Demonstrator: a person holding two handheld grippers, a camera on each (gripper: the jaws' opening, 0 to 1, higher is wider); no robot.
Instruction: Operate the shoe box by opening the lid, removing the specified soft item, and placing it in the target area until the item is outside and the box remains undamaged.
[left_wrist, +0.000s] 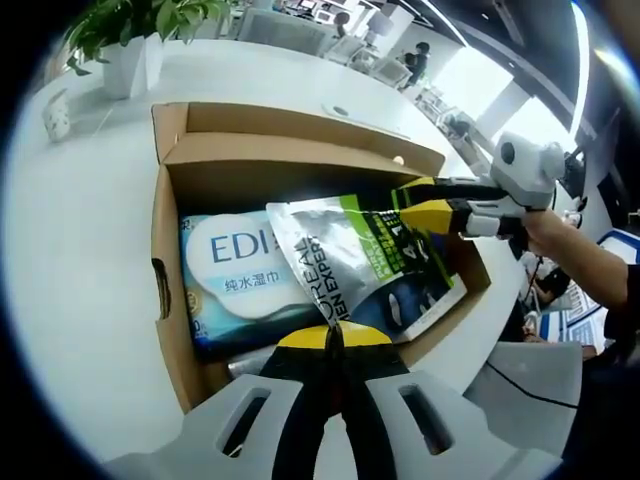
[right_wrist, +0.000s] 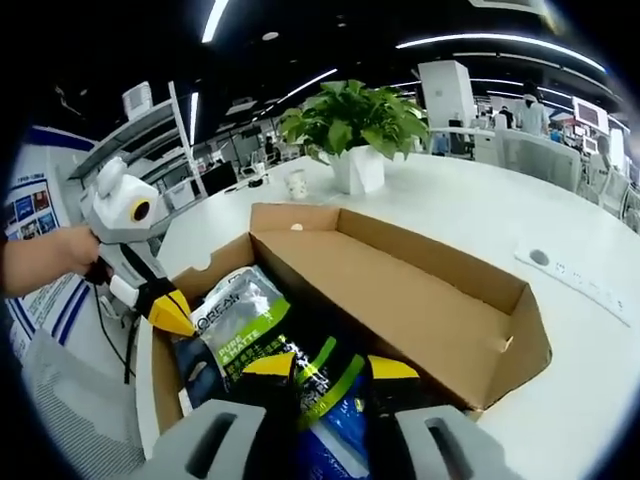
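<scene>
At centre frame, the L'Oréal pouch (left_wrist: 360, 265) was gripped inside the open shoe box (left_wrist: 170, 300) by both the left gripper (left_wrist: 335, 335) and right gripper (right_wrist: 330, 365); opposing pulls risked tearing it.

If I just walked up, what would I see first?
First, the open cardboard box on the white table, its lid folded back. Over it, both grippers hold a silvery pouch with green and black print: the left gripper pinches its near edge and the right gripper its far corner. Under the pouch, in the box, lies a blue pack of wet wipes, and a leafy green plant in a white pot stands behind the box.
</scene>
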